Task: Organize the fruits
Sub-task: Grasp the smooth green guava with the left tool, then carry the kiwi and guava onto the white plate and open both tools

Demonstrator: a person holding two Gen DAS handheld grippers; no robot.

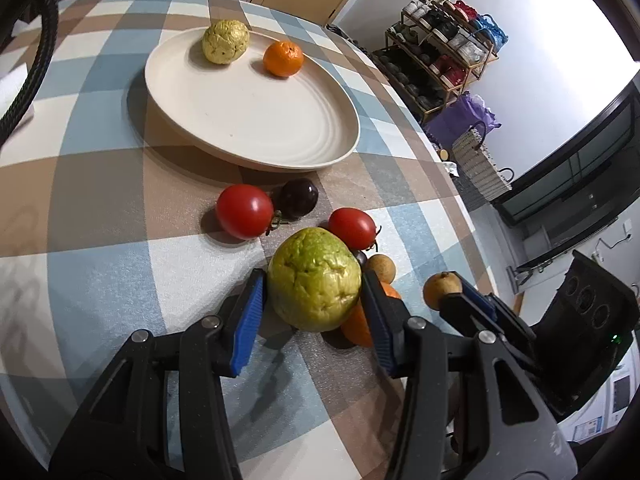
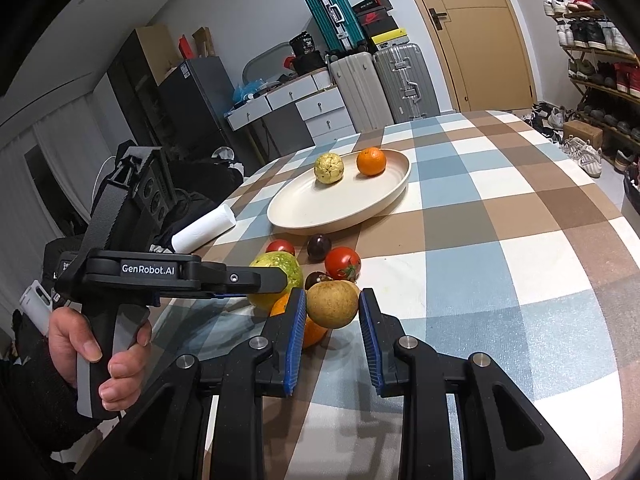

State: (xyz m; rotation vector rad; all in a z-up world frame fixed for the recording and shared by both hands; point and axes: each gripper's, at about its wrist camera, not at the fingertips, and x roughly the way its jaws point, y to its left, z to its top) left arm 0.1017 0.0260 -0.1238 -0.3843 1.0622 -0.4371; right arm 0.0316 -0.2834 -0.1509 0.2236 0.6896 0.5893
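Blue-padded left tongs [image 1: 312,300] sit right up front, spread wide around the green guava [image 1: 313,279], a pad at each flank. Contact looks likely on both sides, though I cannot tell whether they are pressing yet or just bracketing it. The guava seems to rest on the checked counter [image 1: 100,264] near its front edge, so this reads as a pick being set up rather than a carry.

Over to the right tongs [image 2: 332,314]: also parted, straddling a small brown round fruit [image 2: 333,304]. The left pad is touching or nearly touching it, while the right pad shows a sliver of gap, so nothing is clamped there.

Both targets sit in the same crowded cluster: an orange [image 1: 360,326] is tucked under and behind the guava, and two red tomatoes [image 1: 244,211] and a dark plum [image 1: 298,197] lie just beyond, toward the plate. That crowding probably explains the wide opening; the pads need room to slip in without nudging neighbours.

The cream plate [image 1: 280,128] waits further back toward the middle of the counter, already carrying a yellowish bumpy fruit [image 1: 225,41] and a second orange [image 1: 283,58] at its far rim. Plenty of bare plate remains, so I'd judge the sorting early, with most fruit yet to go across.
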